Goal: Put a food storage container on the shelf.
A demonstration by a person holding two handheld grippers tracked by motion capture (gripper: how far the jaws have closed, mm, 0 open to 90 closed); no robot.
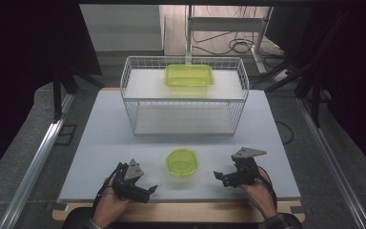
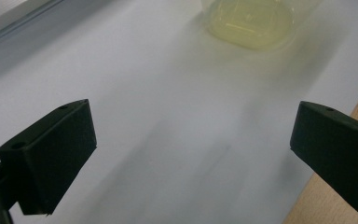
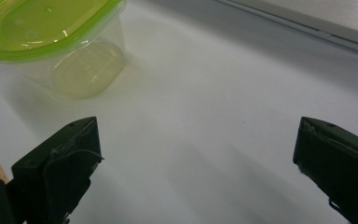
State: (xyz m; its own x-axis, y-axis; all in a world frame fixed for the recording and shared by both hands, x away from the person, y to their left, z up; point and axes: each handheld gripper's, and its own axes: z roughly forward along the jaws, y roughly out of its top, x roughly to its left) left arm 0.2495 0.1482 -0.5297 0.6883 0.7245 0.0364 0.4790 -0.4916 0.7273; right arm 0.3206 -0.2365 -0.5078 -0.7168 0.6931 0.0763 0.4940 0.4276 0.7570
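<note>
My left gripper (image 1: 145,189) has its fingers (image 2: 51,154) spread wide with nothing between them, only bare white tabletop ahead. My right gripper (image 1: 221,177) is likewise spread, its fingers (image 3: 63,168) clear of everything. Both sit low near the front edge of the table, pointing inward at the small round container (image 1: 182,162) that stands between them, apart from both.

That container is a thin clear plastic tub with a bright green lid on top. I judge it to be light and seemingly empty, with slick walls that will flex if I squeeze hard. The lid's rim looks like the stiffest part, so I would take hold just under that rim, across the tub's width, and close gently; a pinch low on the wall could bow it in or let it skid across the smooth surface.

The white table (image 1: 105,138) is flat and matte, with a wooden border at the near edge. Farther back stands a white wire basket (image 1: 133,71) holding a larger rectangular green-lidded container (image 1: 189,75). Beyond lie a dark floor, metal rails and loose cables.
</note>
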